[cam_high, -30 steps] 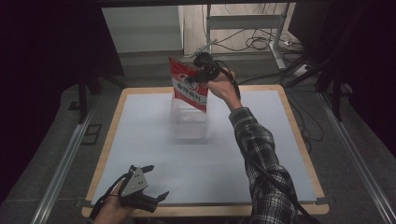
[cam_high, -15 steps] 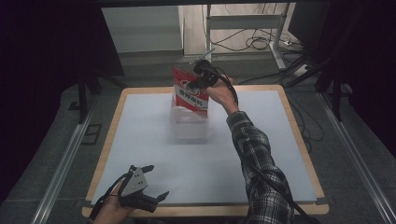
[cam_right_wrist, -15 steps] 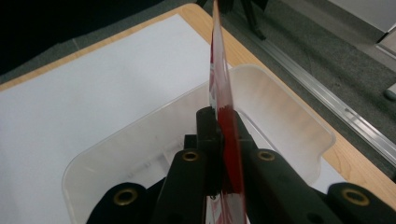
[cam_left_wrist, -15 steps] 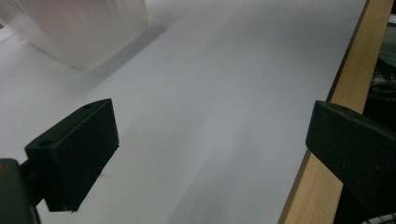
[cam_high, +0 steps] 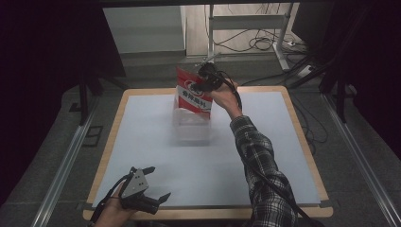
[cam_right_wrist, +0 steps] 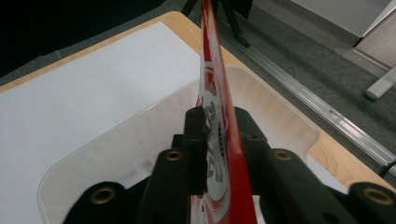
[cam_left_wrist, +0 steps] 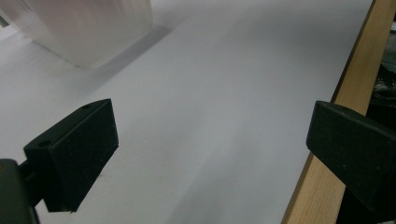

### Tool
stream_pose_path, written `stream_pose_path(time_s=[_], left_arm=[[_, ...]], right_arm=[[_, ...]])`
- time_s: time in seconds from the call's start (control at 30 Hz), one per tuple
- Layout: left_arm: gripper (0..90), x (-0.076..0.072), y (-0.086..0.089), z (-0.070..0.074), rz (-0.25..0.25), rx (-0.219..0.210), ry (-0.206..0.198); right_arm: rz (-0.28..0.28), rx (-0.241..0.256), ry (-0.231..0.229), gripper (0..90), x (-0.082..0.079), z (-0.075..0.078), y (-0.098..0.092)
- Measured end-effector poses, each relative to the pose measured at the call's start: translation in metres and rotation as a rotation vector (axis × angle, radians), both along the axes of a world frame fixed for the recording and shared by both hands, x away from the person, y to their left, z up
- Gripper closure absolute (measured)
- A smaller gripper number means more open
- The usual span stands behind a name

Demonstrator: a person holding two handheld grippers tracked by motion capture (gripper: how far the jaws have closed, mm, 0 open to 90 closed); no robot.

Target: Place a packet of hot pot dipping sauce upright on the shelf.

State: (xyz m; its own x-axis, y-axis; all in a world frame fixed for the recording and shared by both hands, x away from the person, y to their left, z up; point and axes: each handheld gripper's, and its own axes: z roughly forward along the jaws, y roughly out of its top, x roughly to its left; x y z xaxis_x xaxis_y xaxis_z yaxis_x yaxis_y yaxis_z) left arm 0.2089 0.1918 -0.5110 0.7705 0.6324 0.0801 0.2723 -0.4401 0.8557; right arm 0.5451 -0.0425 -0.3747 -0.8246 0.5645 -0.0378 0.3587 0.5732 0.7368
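While the table [cam_high: 283, 156] carries the clear bin [cam_high: 191, 126], the red-and-white pouch [cam_high: 193, 94] hangs above it, clamped edge-on by the right gripper [cam_high: 204, 83]; its print is unreadable. Left gripper [cam_high: 153, 187] rests spread wide, empty.

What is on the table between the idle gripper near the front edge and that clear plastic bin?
Nothing: the high view shows bare white table between the left gripper and the bin.

Dim, dark-edged room; pale table [cam_high: 142, 142], perhaps slightly blurred.
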Motion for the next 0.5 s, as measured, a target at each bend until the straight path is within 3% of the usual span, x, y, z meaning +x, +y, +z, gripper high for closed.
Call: stream_pose_path(time_s=[0.3, 0.5], left_arm=[[2.1, 0.0010, 0.0021, 0.0004, 0.009, -0.022, 0.008], [2.1, 0.0020, 0.0044, 0.0010, 0.019, -0.044, 0.015]], right_arm=[[-0.011, 0.005, -0.040, 58.0, -0.0010, 0.0011, -0.0039], [-0.029, 0.021, -0.054, 42.7, -0.0021, 0.0022, -0.0053]])
